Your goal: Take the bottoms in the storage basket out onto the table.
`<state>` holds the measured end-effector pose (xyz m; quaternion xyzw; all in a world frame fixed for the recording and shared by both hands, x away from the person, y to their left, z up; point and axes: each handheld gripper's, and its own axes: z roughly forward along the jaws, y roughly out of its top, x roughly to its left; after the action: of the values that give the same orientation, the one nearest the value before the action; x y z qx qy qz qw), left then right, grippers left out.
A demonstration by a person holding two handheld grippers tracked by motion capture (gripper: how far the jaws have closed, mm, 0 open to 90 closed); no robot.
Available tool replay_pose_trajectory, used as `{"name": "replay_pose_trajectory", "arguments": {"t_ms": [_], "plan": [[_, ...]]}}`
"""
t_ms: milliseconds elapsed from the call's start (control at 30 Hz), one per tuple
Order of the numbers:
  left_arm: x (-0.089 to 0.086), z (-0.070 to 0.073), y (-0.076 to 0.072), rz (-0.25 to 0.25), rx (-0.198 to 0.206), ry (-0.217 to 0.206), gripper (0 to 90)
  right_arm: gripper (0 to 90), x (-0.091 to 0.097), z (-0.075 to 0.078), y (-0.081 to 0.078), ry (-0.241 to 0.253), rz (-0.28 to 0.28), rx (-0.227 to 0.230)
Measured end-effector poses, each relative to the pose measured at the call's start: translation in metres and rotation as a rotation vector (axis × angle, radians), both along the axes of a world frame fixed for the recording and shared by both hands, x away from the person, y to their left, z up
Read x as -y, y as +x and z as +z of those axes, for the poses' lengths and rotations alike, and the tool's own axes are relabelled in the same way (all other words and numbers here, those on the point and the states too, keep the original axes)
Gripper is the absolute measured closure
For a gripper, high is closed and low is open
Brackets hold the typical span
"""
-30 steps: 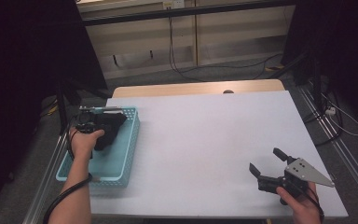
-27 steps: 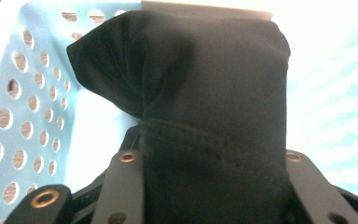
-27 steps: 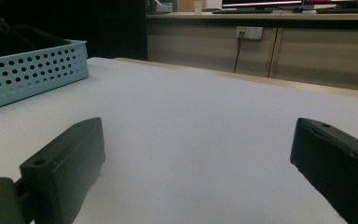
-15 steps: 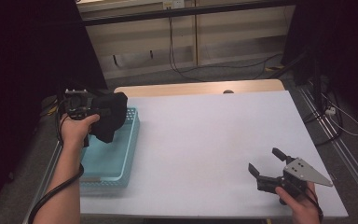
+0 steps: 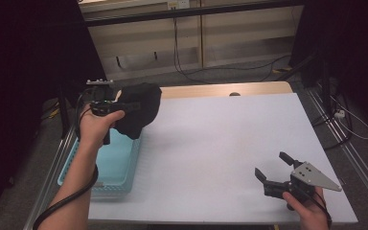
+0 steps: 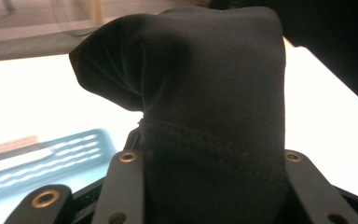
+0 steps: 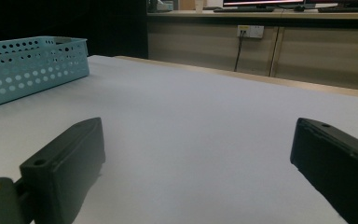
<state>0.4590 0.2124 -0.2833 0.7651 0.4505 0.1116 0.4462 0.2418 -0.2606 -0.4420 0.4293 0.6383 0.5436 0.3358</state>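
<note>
The left gripper (image 5: 124, 106) has lifted the black cloth (image 5: 136, 110) out of the blue basket (image 5: 117, 165) — a second ago it was down among the basket's walls, half a second ago just clearing them, and now the bundle hangs in the air over the basket's far right corner, at the edge of the white worktop (image 5: 220, 139). In the left gripper view the cloth (image 6: 200, 107) is bunched between the two jaws, which press on it from both sides, so the grip looks firm, though a loose fold bulges out to one side. The basket now looks empty as far as its visible floor shows. The right gripper (image 5: 274, 175) has not stirred: it rests near the worktop's near right corner with its jaws wide apart and nothing between them. Judging from this, the pick-up is done and the carry is under way — the likely next step is bringing the cloth over the open worktop, where the right gripper is free to take a corner.
</note>
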Motion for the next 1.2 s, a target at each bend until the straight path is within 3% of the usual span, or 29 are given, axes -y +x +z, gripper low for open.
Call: {"name": "replay_pose_trajectory", "arguments": {"t_ms": [200, 433, 1200], "plan": [[0.029, -0.004, -0.009, -0.070, 0.006, -0.006, 61.4, 1.9, 0.000, 0.000, 0.000, -0.002, -0.001, 0.000], [0.057, -0.022, -0.020, -0.154, 0.004, -0.005, 61.4, 1.9, 0.001, 0.000, 0.000, -0.004, -0.002, -0.001], [0.105, -0.065, -0.045, -0.282, -0.011, -0.001, 60.9, 2.0, -0.001, -0.001, 0.002, -0.020, 0.004, -0.006]]}}
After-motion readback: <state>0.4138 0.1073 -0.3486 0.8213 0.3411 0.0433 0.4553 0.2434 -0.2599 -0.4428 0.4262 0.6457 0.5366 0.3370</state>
